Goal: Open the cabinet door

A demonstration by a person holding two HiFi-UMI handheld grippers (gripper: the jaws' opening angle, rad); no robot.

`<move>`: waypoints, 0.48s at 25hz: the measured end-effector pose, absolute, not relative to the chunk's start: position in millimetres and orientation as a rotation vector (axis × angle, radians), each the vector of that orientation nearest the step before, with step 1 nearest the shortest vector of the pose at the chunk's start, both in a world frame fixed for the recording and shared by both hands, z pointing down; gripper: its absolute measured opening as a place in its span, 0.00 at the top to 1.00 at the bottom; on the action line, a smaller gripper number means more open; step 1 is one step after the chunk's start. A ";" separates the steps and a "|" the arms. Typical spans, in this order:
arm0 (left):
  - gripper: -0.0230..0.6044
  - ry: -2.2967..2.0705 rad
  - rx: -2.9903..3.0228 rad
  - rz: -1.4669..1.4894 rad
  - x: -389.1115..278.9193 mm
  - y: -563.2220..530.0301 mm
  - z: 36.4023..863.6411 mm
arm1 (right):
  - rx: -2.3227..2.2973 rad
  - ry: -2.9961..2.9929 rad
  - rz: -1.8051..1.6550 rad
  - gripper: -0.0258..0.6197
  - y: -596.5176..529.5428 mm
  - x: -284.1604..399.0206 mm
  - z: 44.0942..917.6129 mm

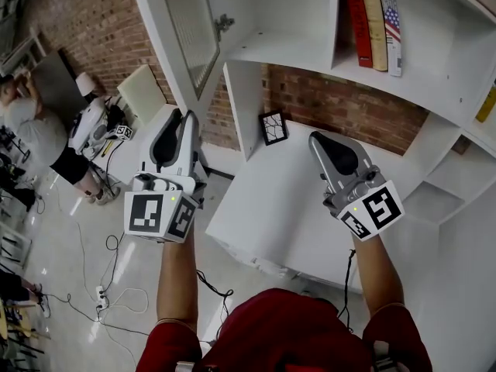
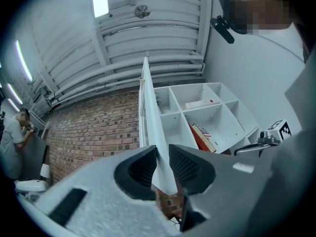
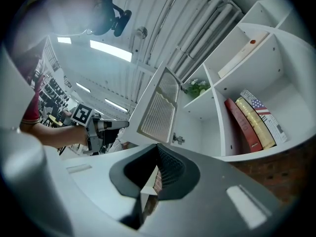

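Observation:
The white cabinet door (image 1: 190, 29) with a ribbed glass panel stands swung out to the left of the cabinet. My left gripper (image 1: 186, 118) is at the door's lower free edge. In the left gripper view the door's thin edge (image 2: 150, 117) runs down between the two black pads, and the left gripper (image 2: 163, 164) is shut on it. My right gripper (image 1: 318, 138) hangs over the white lower shelf, apart from the door. In the right gripper view the right gripper (image 3: 157, 167) has its pads together with nothing held, and the open door (image 3: 158, 110) shows beyond it.
Three books (image 1: 372, 25) stand in the upper compartment. A small framed picture (image 1: 273, 127) leans at the back of the lower shelf (image 1: 263, 208) against the brick wall (image 1: 333, 103). A person (image 1: 31, 130) and equipment stand at the left, and cables (image 1: 101, 293) lie on the floor.

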State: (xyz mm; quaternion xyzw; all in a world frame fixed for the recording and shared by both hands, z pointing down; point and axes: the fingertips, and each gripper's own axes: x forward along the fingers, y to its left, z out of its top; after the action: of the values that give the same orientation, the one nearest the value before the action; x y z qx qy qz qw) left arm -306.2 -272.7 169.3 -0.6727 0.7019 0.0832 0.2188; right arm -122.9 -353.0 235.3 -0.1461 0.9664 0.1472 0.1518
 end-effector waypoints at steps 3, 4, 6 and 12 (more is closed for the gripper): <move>0.83 1.967 -1.842 0.253 -325.0 -265.6 168.6 | -0.429 2.783 0.429 0.94 -350.2 -128.8 236.1; 0.83 1.977 -1.836 0.259 -331.9 -263.2 168.5 | -0.432 2.783 0.432 0.94 -349.0 -130.5 235.4; 0.83 1.998 -1.823 0.267 -347.3 -258.4 168.3 | -0.437 2.782 0.442 0.94 -345.3 -134.5 233.4; 0.83 2.063 -1.812 0.287 -400.3 -253.2 169.3 | -0.452 2.793 0.451 0.94 -331.2 -151.8 235.9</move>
State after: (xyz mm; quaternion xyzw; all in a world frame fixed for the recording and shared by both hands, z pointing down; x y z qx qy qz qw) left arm -400.3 -253.2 169.3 -0.6445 0.7338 0.1021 0.1892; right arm -151.8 -331.2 235.9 -0.1561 0.9656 0.1559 0.1378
